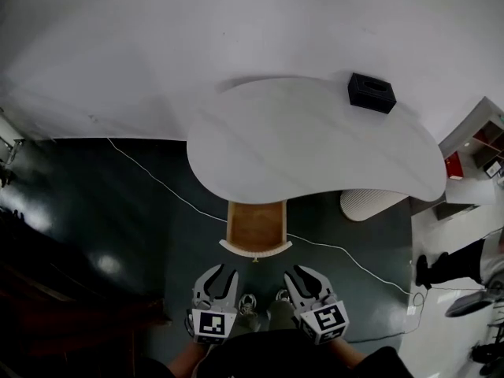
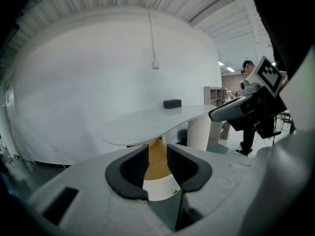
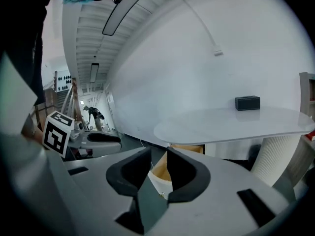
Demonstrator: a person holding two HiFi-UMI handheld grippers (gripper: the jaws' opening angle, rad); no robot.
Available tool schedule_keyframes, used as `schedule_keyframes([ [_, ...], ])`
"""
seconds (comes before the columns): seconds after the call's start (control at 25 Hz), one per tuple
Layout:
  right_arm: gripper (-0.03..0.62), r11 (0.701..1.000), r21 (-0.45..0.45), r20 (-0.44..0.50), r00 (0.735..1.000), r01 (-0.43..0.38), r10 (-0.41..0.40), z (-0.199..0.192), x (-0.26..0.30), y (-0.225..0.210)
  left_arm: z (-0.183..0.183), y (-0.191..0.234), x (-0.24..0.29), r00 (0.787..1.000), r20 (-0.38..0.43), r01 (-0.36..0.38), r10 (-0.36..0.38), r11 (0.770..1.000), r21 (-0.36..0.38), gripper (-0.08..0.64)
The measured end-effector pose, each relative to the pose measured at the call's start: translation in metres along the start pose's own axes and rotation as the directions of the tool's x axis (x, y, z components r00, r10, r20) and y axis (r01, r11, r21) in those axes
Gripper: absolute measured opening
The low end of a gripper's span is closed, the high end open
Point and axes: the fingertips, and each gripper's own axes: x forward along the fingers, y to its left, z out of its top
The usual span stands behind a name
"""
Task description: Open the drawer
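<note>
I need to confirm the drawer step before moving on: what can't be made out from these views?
Drawer: head view, its rear is hidden under the table top, so its full depth is unknown.
Inside of the drawer: both gripper views, the jaws block most of it.
Small fitting on the drawer front: head view, too small to tell if it is a knob.
Black box: every view, too small to identify.
</note>
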Motion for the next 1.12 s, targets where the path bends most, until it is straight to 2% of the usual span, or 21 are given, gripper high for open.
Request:
schedule_keyframes([
  [0.2, 0.082, 0.999, -0.032, 0.036, 0.999, 0.011, -0.009, 0.020, -0.006, 0.009, 0.019, 0.002, -0.023, 1.000, 0.023, 0.014, -0.013, 1.000, -0.006, 0.089],
  [0.4, 0.051, 0.998, -0.066, 0.067, 0.998, 0.021, -0.017, 0.038, -0.006, 0.017, 0.040, 0.013, -0.037, 0.997, 0.073, -0.010, 0.012, 1.000, -0.019, 0.048],
  [0.6, 0.004, 0.997, -0.076, 0.068, 0.998, 0.007, -0.002, 0.058, -0.012, 0.027, 0.058, 0.017, -0.043, 0.996, 0.089, 0.015, -0.014, 1.000, -0.008, 0.032],
  [0.84, 0.003, 0.996, -0.089, 0.120, 0.993, 0.028, -0.017, 0.068, -0.013, 0.018, 0.069, 0.016, -0.044, 0.995, 0.080, 0.053, -0.055, 0.998, 0.034, 0.020],
  [1.12, 0.002, 0.992, -0.123, 0.083, 0.996, 0.022, -0.011, 0.073, -0.016, 0.013, 0.092, 0.003, -0.038, 0.988, 0.111, 0.096, -0.105, 0.992, 0.083, 0.018],
])
